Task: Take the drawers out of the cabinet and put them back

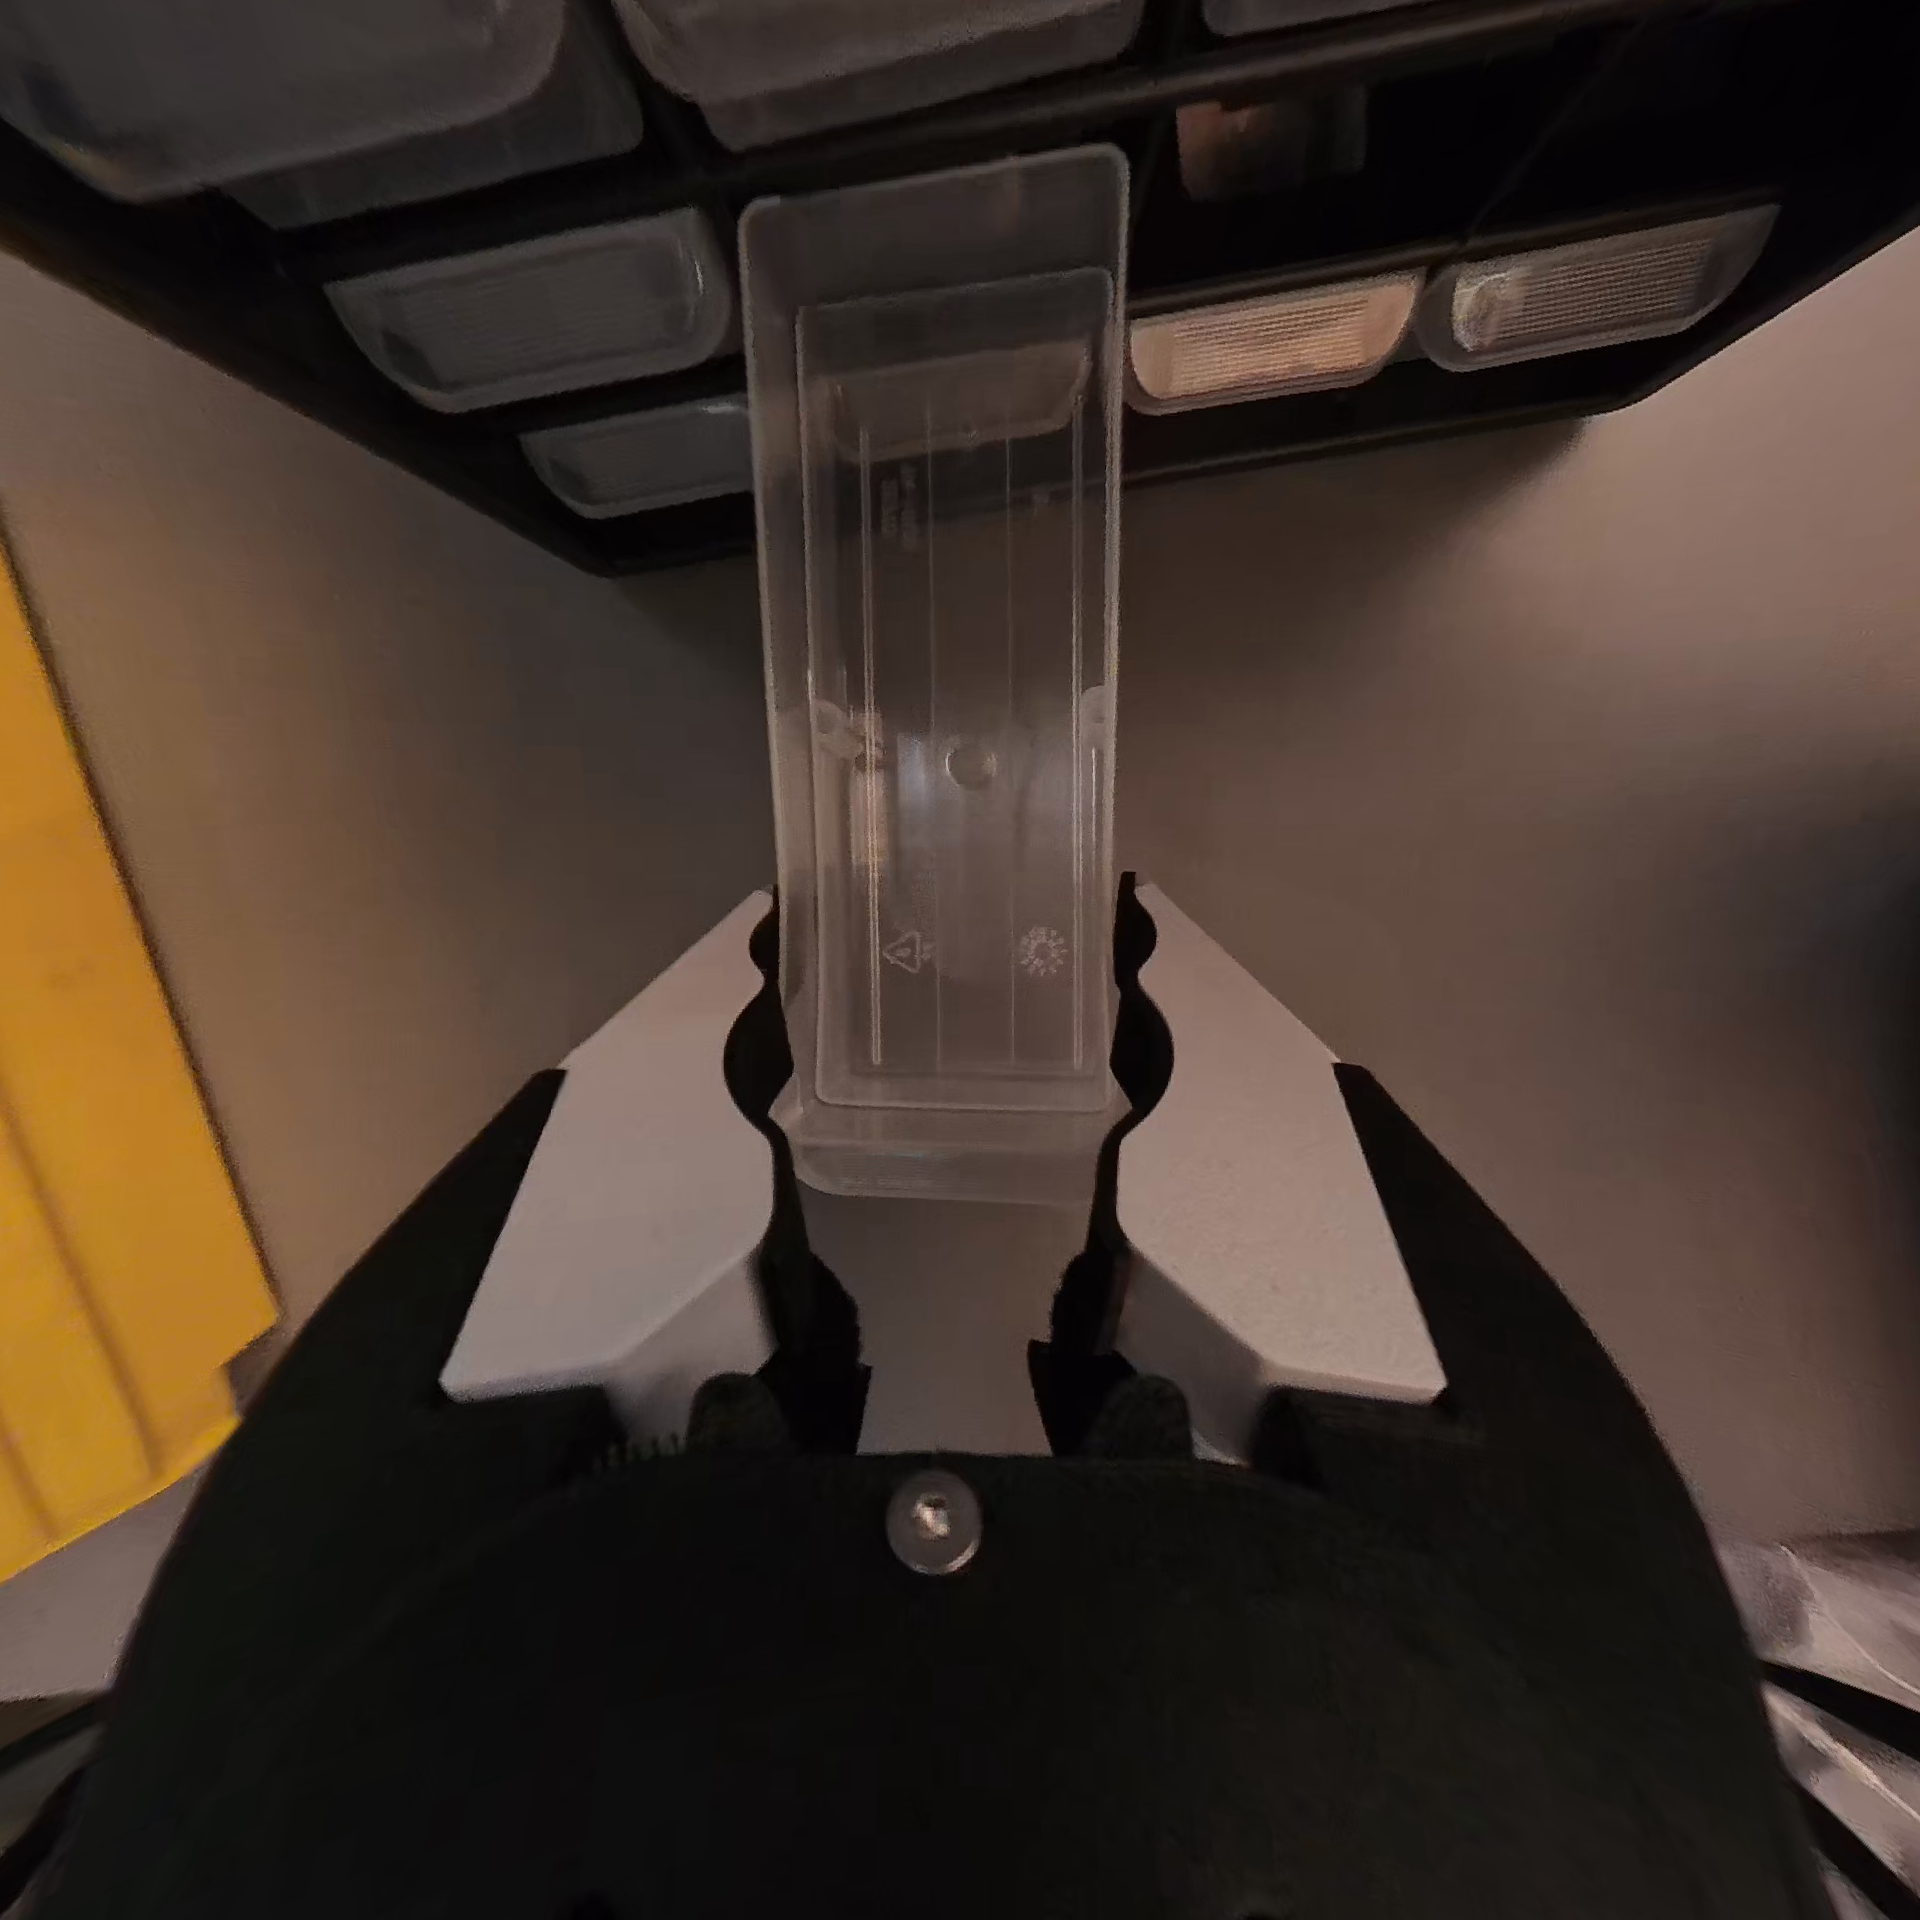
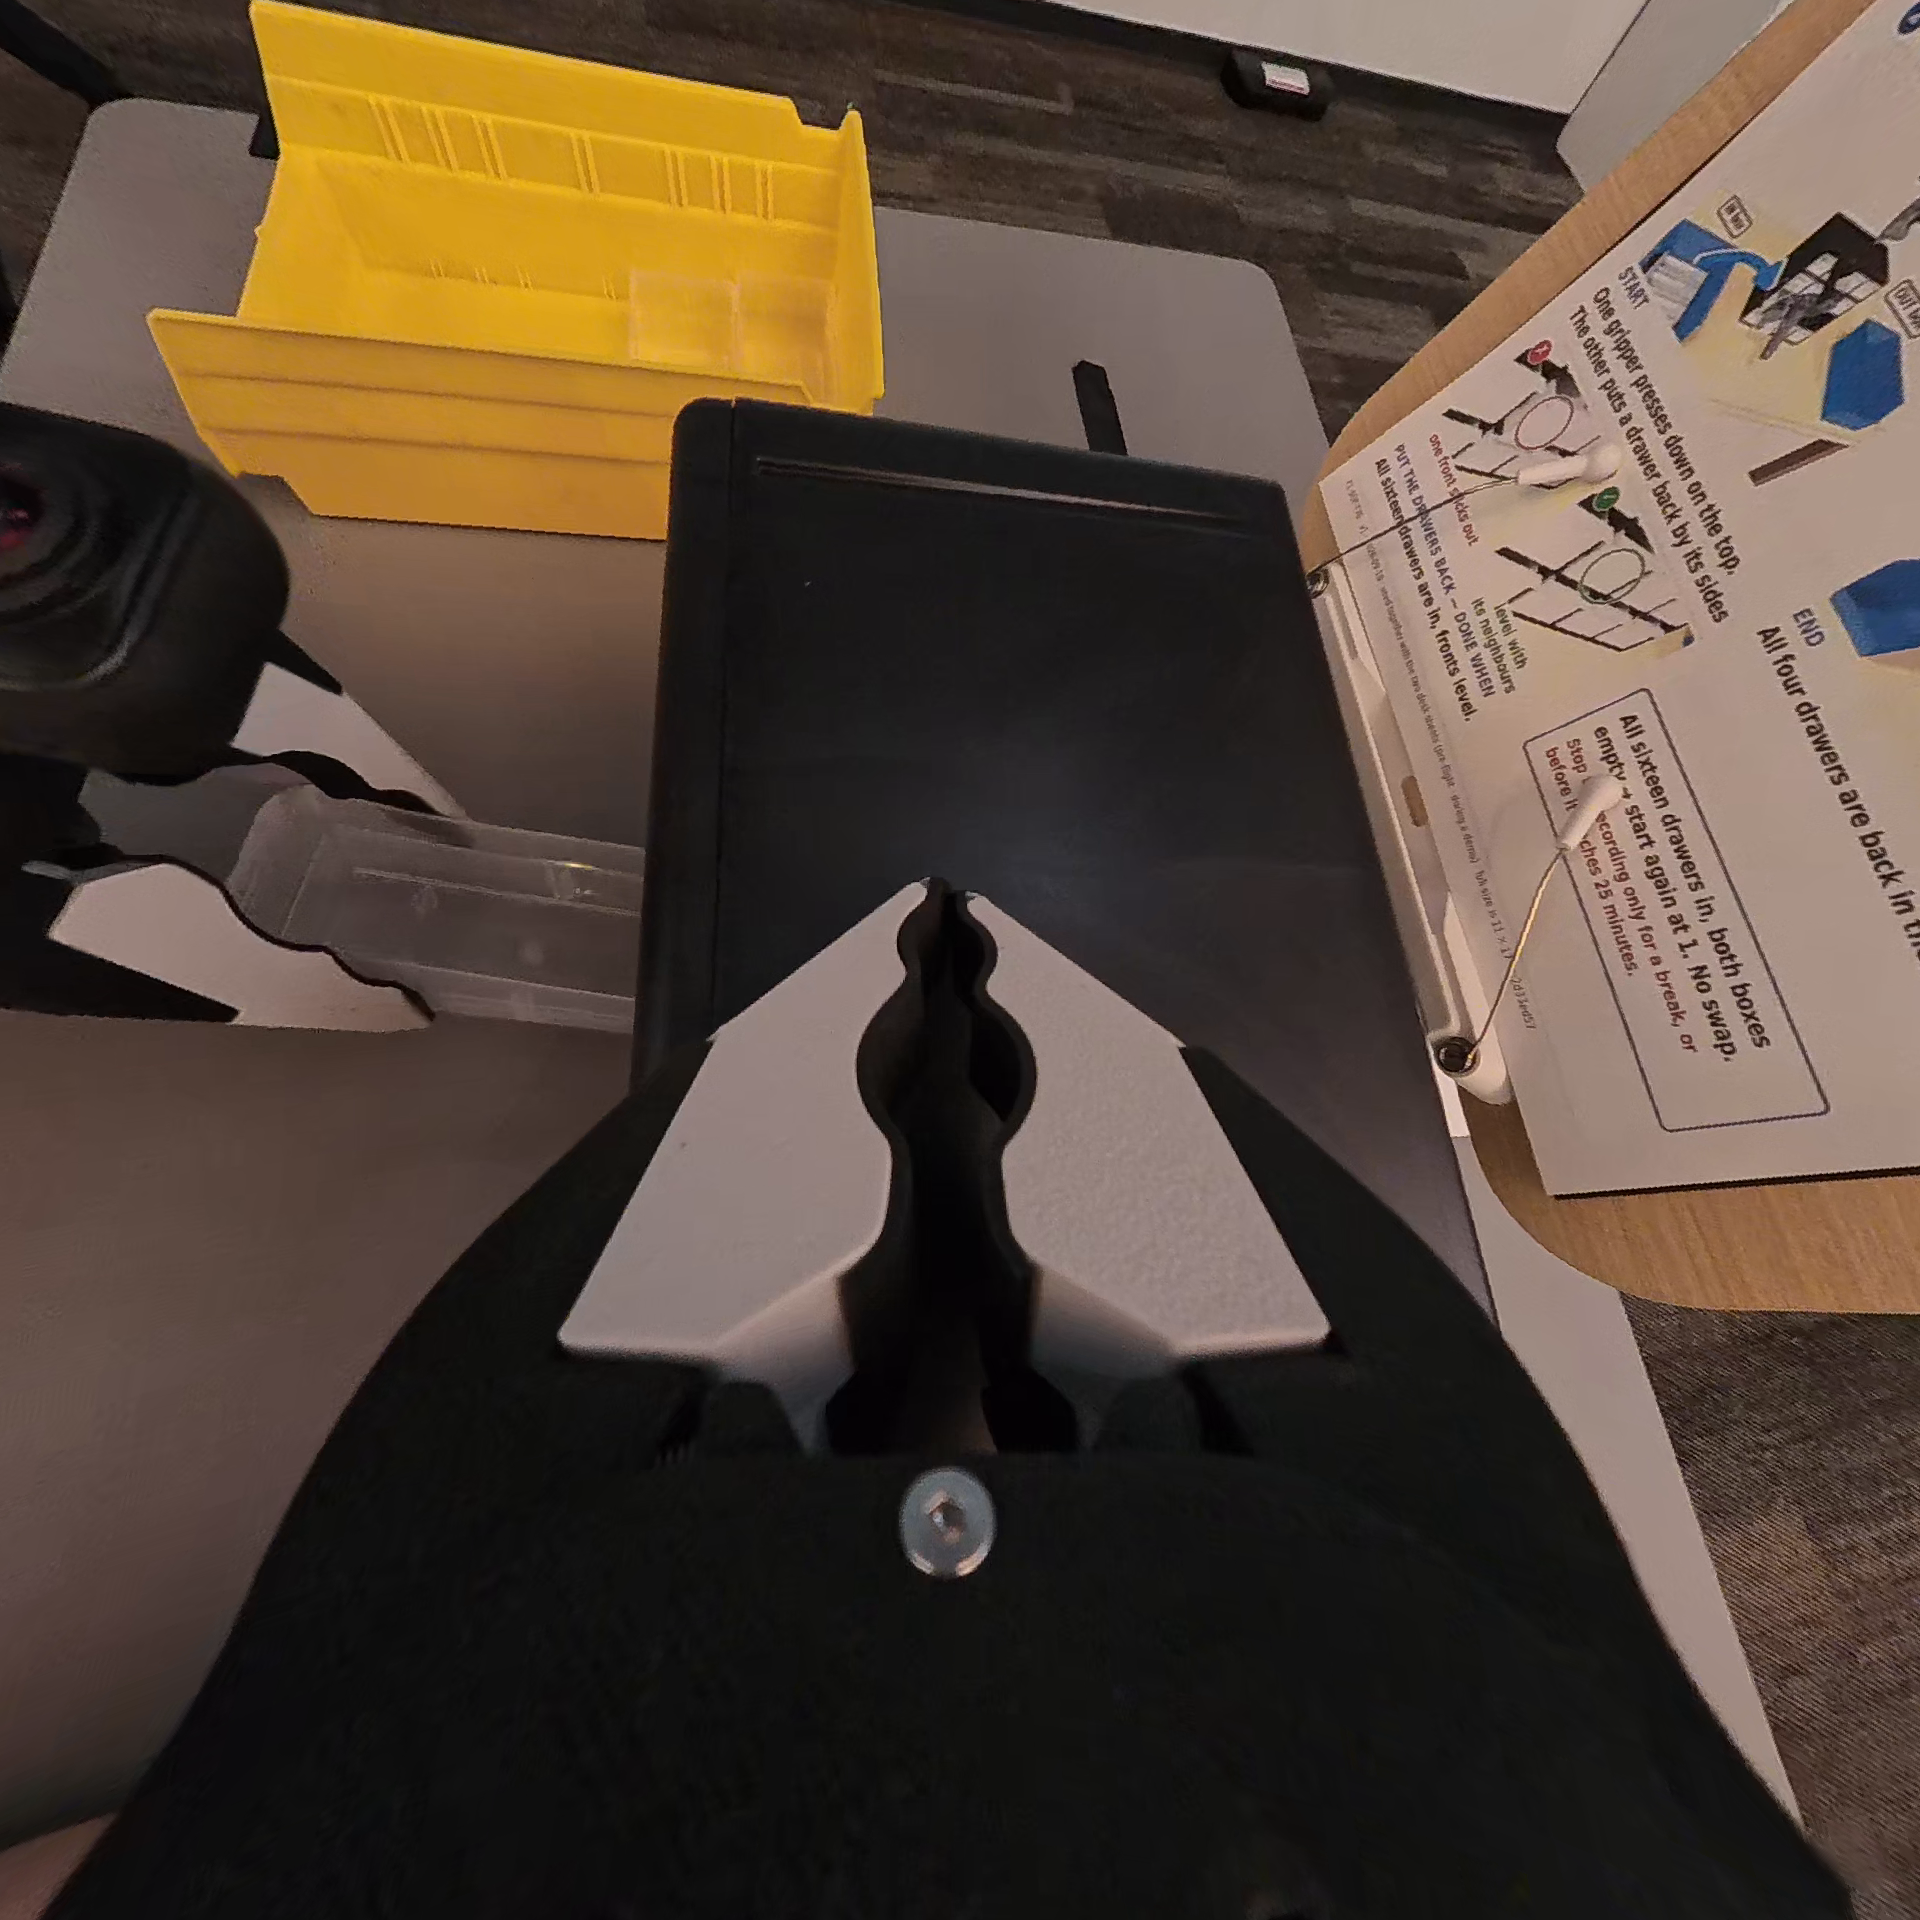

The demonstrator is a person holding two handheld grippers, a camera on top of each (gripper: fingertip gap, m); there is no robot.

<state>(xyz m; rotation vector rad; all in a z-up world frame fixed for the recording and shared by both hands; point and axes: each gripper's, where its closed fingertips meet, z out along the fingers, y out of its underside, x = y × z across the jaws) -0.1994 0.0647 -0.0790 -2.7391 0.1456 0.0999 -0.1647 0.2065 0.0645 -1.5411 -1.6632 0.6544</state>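
Clear plastic drawer (image 1: 940, 665): gripped by its sides near the front end, far end at an empty slot of the black cabinet (image 1: 1558, 156).
Left gripper (image 1: 943, 997): clamped narrow on the drawer for a straight slide.
Right gripper (image 2: 940, 894): closed, empty, tips over the cabinet top, likely to steady it.
Yellow bin (image 2: 540, 312): at the table's far edge, holding another clear drawer.

Dim and warm all over. Blurry past the left claw (image 1: 943, 997) tips, at the cabinet (image 1: 1039, 104) drawers. Bent and stretched at the edges. Soft shine on the black top ahead of the right claw (image 2: 940, 888). Smeared yellow bin (image 1: 94, 1039) far left.
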